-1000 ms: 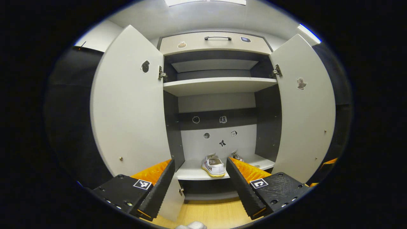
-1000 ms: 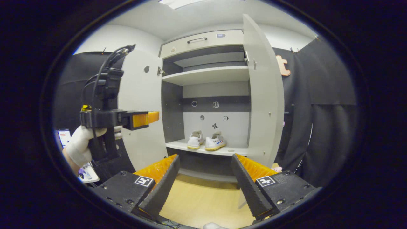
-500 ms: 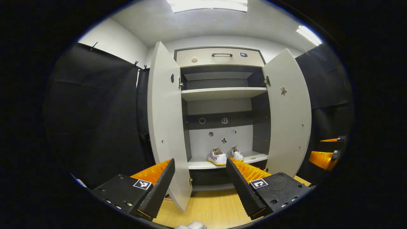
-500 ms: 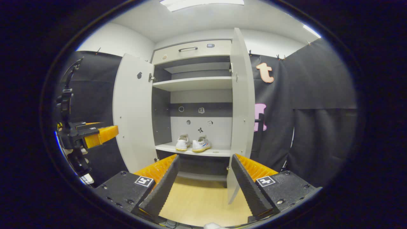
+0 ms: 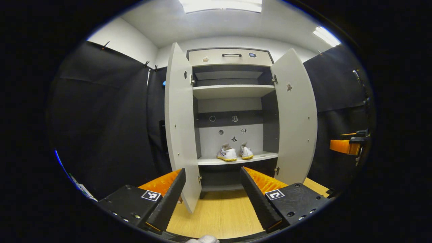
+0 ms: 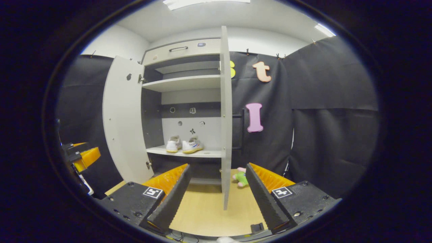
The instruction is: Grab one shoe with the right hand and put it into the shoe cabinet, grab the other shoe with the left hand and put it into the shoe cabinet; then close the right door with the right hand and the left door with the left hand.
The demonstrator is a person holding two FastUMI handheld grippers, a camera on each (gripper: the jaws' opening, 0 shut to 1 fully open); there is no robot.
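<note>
Sitting side by side on the lower shelf (image 5: 236,161) of the shoe cabinet (image 5: 230,57), the two white shoes have their heels toward the cameras: the left shoe (image 5: 226,154) and the right shoe (image 5: 246,152) just beside it, touching or nearly so. In the right gripper view the pair appears again, one shoe (image 6: 174,144) next to the other (image 6: 192,145). Both doors stand open; the left door (image 5: 179,118) swings outward, and the right door (image 5: 296,114) does likewise, seen almost edge-on in the right gripper view (image 6: 225,114). An upper shelf (image 5: 233,90) is bare, and a drawer with a dark handle (image 5: 231,54) tops the cabinet. The left gripper (image 5: 212,192) hangs back from the cabinet over the wooden floor (image 5: 219,219), fingers apart and holding nothing. The right gripper (image 6: 217,192) is likewise spread and holding nothing, near the right door's edge. A small green plush toy (image 6: 240,178) lies on the floor beside that door.
</note>
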